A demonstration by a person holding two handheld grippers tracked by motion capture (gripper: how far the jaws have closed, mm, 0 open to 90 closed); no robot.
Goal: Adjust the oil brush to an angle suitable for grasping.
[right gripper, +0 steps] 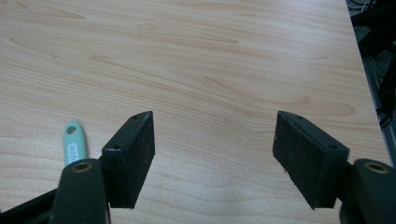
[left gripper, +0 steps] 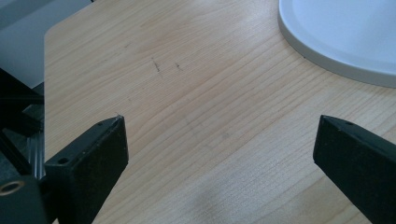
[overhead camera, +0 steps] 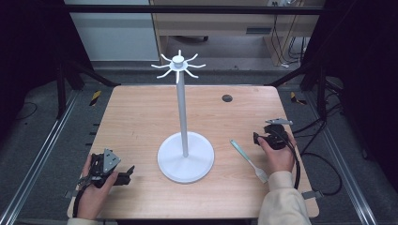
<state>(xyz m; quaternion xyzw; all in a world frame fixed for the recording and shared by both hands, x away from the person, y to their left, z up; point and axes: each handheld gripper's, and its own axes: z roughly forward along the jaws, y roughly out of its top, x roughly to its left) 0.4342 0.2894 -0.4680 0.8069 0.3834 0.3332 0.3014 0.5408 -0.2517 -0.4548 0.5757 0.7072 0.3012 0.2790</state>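
Note:
A white hook stand (overhead camera: 182,112) rises from a round base (overhead camera: 186,159) in the middle of the wooden table (overhead camera: 136,117); several curved hooks ring its top (overhead camera: 178,65). A fork with a pale green handle (overhead camera: 248,158) lies flat to the right of the base. My left gripper (overhead camera: 125,175) rests low at the near left, pointing toward the base, and its jaws stand wide open over bare wood (left gripper: 222,123). The base rim (left gripper: 336,42) shows ahead of it. My right gripper (overhead camera: 265,135) sits just right of the fork, open and empty (right gripper: 215,116). The green handle tip (right gripper: 74,145) lies beside its left jaw.
A dark round grommet hole (overhead camera: 227,98) sits at the table's far right. Black frame rails and cables run along both sides of the table. The table's right edge (right gripper: 362,70) is close to the right gripper.

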